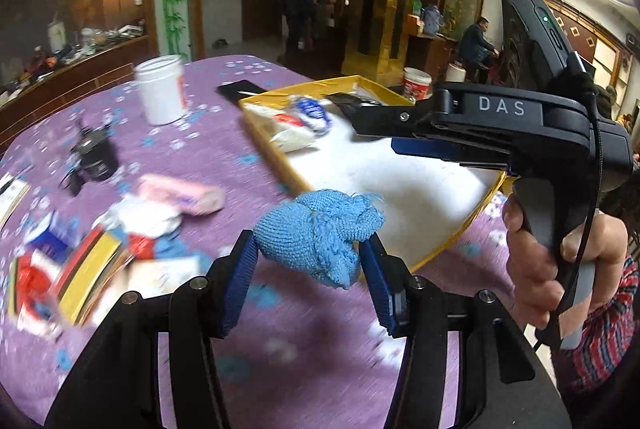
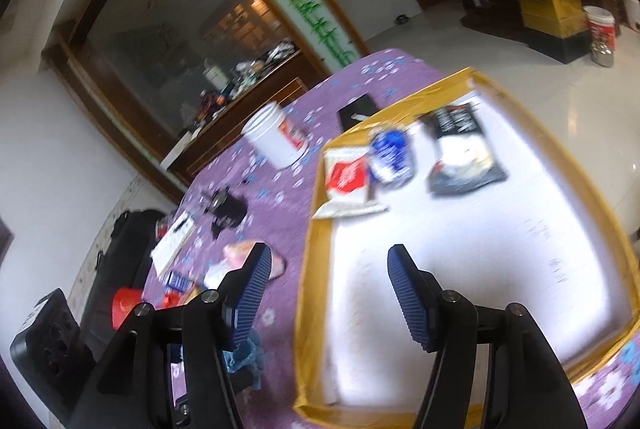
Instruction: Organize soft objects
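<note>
Clutter sits far left on the purple flowered surface [image 1: 248, 165]: red and yellow packets, a pink rolled cloth [image 1: 180, 195], a black jar, and a white plastic tub [image 1: 160, 95] further back. Moving right, the left gripper [image 1: 310, 249] has its jaws pinching a bunched light-blue knitted cloth [image 1: 316, 235], which is held up off the surface, its bulk running across between the two ribbed blue pads [image 1: 240, 281]. Just beyond and to the right of it lies the yellow-rimmed shallow tray with a white floor [image 1: 460, 233]; the near-left rim is the edge this cloth has to clear, I'd say. At the tray's far left corner there are already a red-and-white packet [image 2: 346, 179], a blue-and-white pouch [image 2: 390, 153] and a black-and-white packet [image 2: 460, 149]. The near and right parts of the white floor are bare, so there's plenty of open room for a drop. Furthest right, the right gripper [image 2: 328, 293], held in a hand [image 1: 532, 269], hovers over the tray's near-left rim with its jaws spread and nothing between them. The left one is clearly the one carrying; a short move to the right and away puts the cloth over bare floor.
</note>
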Action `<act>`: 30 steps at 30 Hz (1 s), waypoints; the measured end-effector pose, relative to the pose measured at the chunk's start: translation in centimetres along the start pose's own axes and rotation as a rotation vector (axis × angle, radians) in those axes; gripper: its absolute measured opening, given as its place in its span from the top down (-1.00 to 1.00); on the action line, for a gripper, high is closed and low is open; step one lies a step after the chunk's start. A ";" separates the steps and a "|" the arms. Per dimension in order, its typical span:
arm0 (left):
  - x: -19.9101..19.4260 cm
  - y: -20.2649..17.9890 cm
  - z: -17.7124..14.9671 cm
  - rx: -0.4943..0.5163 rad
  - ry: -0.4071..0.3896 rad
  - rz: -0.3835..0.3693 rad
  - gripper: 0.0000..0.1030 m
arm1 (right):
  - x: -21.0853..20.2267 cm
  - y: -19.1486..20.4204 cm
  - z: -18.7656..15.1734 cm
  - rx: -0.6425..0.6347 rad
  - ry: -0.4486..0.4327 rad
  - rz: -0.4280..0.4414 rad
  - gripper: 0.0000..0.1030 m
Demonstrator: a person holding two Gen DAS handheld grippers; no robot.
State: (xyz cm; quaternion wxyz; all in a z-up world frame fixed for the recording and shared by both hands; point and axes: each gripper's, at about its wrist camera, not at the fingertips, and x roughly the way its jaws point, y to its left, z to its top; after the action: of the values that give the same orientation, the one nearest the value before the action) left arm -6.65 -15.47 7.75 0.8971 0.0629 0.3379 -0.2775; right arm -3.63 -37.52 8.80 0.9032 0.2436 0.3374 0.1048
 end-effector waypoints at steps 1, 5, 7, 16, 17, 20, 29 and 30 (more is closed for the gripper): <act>-0.3 0.6 -0.6 -0.009 -0.007 0.007 -0.01 | 0.2 0.5 -0.3 -0.013 0.006 0.006 -0.24; -1.7 3.3 -3.0 -0.046 -0.045 0.052 -0.13 | 1.0 3.3 -2.3 -0.084 0.026 0.023 -0.24; -2.3 5.0 -4.1 -0.083 -0.068 0.069 -0.13 | 1.5 4.6 -3.2 -0.117 0.034 0.033 -0.24; -4.8 11.0 -6.2 -0.232 -0.119 0.122 -0.13 | 3.9 9.9 -6.9 -0.301 0.057 0.058 -0.25; -5.1 11.6 -6.4 -0.243 -0.124 0.121 -0.13 | 4.1 10.4 -7.2 -0.321 0.057 0.054 -0.25; -5.7 14.1 -7.5 -0.347 -0.156 0.070 -0.13 | 4.3 11.1 -7.8 -0.348 0.066 0.060 -0.25; -6.4 16.0 -8.1 -0.439 -0.216 0.002 -0.21 | 6.9 10.8 -6.4 -0.250 0.163 0.102 -0.28; -6.4 15.8 -8.1 -0.428 -0.217 0.004 -0.21 | 7.4 11.0 -6.3 -0.244 0.191 0.105 -0.28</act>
State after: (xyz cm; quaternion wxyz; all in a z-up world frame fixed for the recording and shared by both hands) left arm -6.70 3.07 4.52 0.9216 -0.1581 0.2906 -0.2029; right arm -2.52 -23.13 6.24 0.8832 0.1385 0.3933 0.2149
